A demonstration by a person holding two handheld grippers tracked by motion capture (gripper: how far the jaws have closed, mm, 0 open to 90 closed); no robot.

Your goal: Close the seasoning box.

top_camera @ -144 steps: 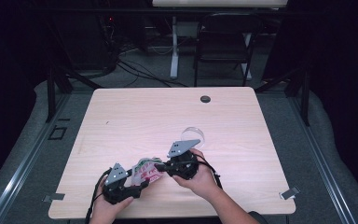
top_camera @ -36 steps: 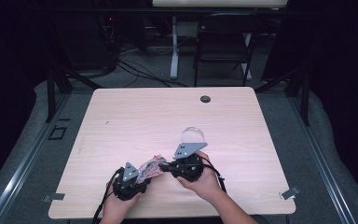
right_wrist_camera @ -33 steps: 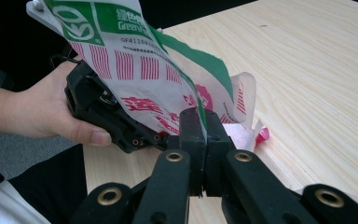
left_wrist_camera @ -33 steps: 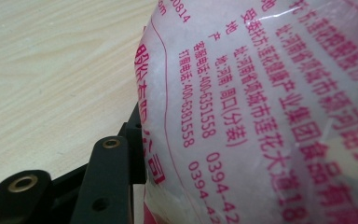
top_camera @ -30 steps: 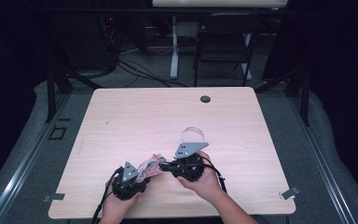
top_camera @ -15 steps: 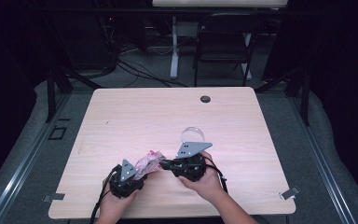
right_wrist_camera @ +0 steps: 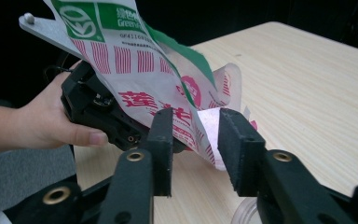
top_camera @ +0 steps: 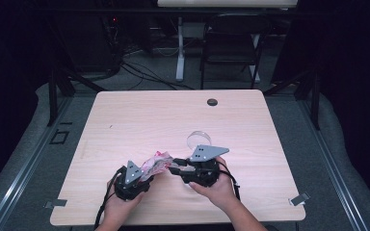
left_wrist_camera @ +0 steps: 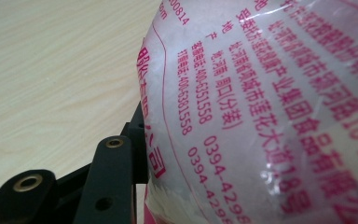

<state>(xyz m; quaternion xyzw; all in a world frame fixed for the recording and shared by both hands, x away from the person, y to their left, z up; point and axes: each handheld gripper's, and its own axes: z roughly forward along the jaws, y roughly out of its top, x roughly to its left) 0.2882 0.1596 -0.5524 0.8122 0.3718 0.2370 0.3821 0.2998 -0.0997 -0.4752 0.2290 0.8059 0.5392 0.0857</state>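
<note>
Both claws on printed plastic bag, near front edge of bench.

Left claw (top_camera: 142, 175) clamps bag (top_camera: 156, 162) from its side; in left gripper view the film w/ pink print presses against one black jaw. Right claw (right_wrist_camera: 196, 135) sits w/ jaws apart around bag's (right_wrist_camera: 168, 88) lower edge, not pinched. Bag is crumpled, lifted betw. the two; contents can't tell. Clear round container (top_camera: 198, 139) stands just behind right claw. Bench (top_camera: 139, 120) is light wood; dark cap (top_camera: 212, 102) near far edge. Chair (top_camera: 231, 43), cables beyond in dim room.

The right tool (right_wrist_camera: 193, 140) straddles a printed bag's (right_wrist_camera: 135, 60) edge, with the left tool (right_wrist_camera: 100, 109) holding it behind.
</note>
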